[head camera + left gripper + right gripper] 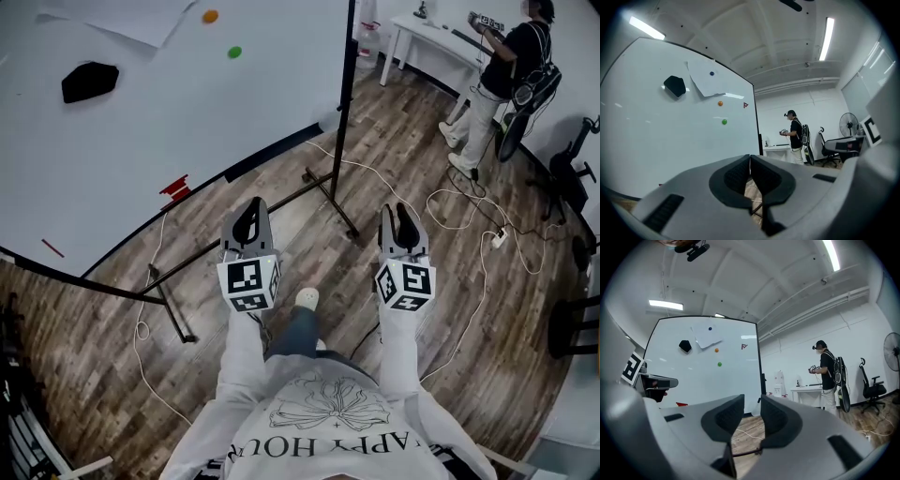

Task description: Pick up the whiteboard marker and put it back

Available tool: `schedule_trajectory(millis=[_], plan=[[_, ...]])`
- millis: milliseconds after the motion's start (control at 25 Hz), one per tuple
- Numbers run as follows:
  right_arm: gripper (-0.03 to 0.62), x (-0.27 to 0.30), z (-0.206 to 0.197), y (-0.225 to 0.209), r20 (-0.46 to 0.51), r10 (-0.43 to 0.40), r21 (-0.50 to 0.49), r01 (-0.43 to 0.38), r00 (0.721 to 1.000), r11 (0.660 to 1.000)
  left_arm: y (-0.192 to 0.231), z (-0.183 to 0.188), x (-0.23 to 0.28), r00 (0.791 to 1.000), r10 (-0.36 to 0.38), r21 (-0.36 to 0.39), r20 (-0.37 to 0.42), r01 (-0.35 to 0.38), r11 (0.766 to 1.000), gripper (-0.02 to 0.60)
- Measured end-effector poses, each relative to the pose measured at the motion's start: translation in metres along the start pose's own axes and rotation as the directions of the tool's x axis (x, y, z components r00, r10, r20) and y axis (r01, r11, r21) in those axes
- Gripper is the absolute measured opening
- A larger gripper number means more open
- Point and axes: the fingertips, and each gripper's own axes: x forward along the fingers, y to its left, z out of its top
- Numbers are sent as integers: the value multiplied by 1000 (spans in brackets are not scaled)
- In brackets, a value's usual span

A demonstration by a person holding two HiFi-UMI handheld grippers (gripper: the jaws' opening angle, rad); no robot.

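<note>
A whiteboard (141, 122) on a black stand fills the upper left of the head view. A small red thing (175, 188) sits at its lower edge, and a thin red pen-like thing (52, 247) lies further left; which one is the marker I cannot tell. My left gripper (249, 208) points at the board's lower edge, apart from it, its jaws closed together with nothing between them (750, 157). My right gripper (397, 214) is beside it over the wood floor, its jaws parted and empty (752, 401). The red thing (681, 404) also shows in the right gripper view.
A black eraser (90, 81), an orange magnet (210, 16), a green magnet (234, 52) and a paper sheet (131, 14) are on the board. The stand's black legs (328, 192) cross the floor ahead. Cables (469, 216) trail right. A person (502, 66) stands by a white table (431, 42).
</note>
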Motion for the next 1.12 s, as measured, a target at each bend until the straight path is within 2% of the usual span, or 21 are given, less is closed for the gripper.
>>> schedule_trajectory(millis=[320,760,1120], plan=[[92,82,-7,-25,5,8,-12,-8,1000,1000,5,-10,89,1000,-10,0,0,10,1000,6],[103,224,9,-58,10,32,-22,-32,999,999,31,-2,221,1000,0,0,-5,0,1000,6],[110,304,-3,-58,-19,81,-6,-82,997,997,43,-12,286,999,3,6,-35,-3,1000,6]])
